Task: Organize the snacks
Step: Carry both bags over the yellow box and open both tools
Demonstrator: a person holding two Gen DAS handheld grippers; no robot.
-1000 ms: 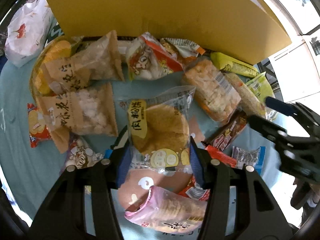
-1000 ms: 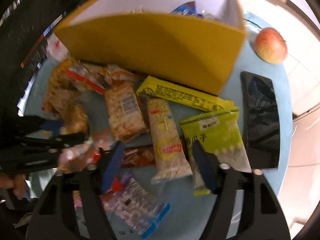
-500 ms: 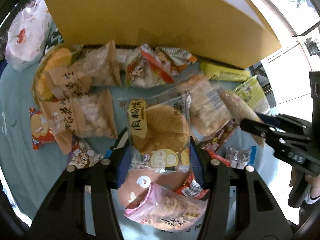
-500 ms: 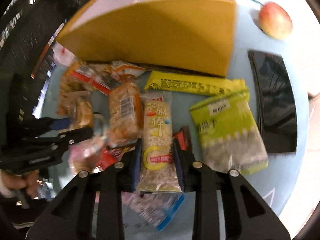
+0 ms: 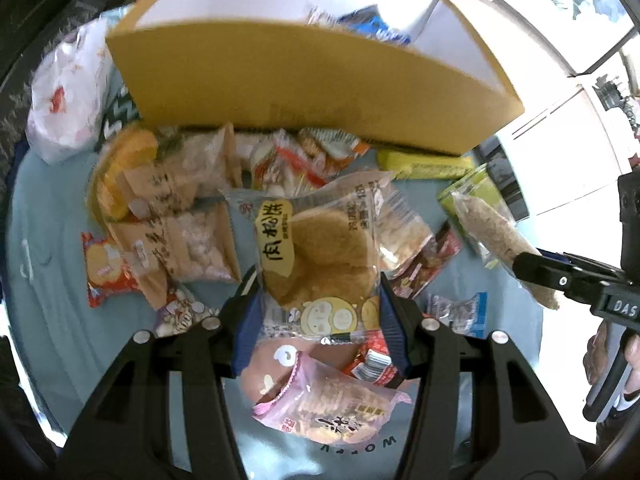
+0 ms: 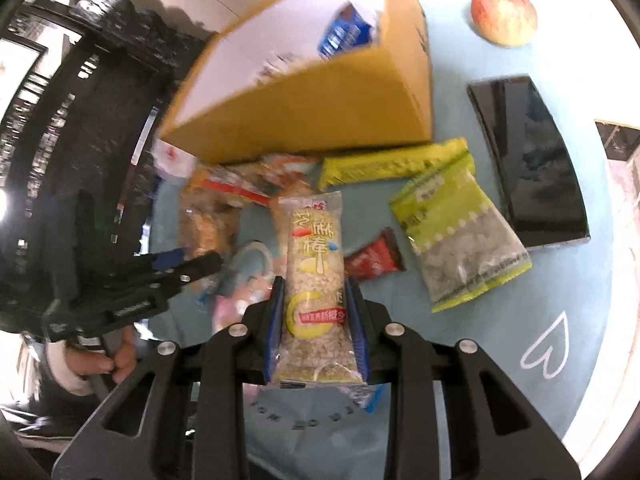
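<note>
You're working over a round pale-blue table [image 6: 580,304] with a white heart drawn near its right edge; dark shelving sits off to the left, and bright windows show far right in the left wrist view.

One yellow cardboard box [image 6: 320,112] stands open at the far side, with a blue packet [image 6: 340,34] visible inside. One apple [image 6: 503,13] lies far right and one black phone [image 6: 532,160] right of the box.

Loose packets by the box: one yellow bar [image 6: 384,164], one green bag [image 6: 452,224], one dark red wrapper [image 6: 374,258], two kraft-paper bags [image 5: 188,240] on the left, one pink bag [image 5: 332,404] nearest you. The rest of the pile is too jumbled to count. One white plastic bag [image 5: 68,100] sits far left.

Your left gripper [image 5: 320,312] is clamped on the meat-floss cake packet [image 5: 320,248], held above the pile. Your right gripper [image 6: 316,308] has just closed and pinches the sesame stick packet [image 6: 316,280] by its lower half, lifted off the table.
</note>
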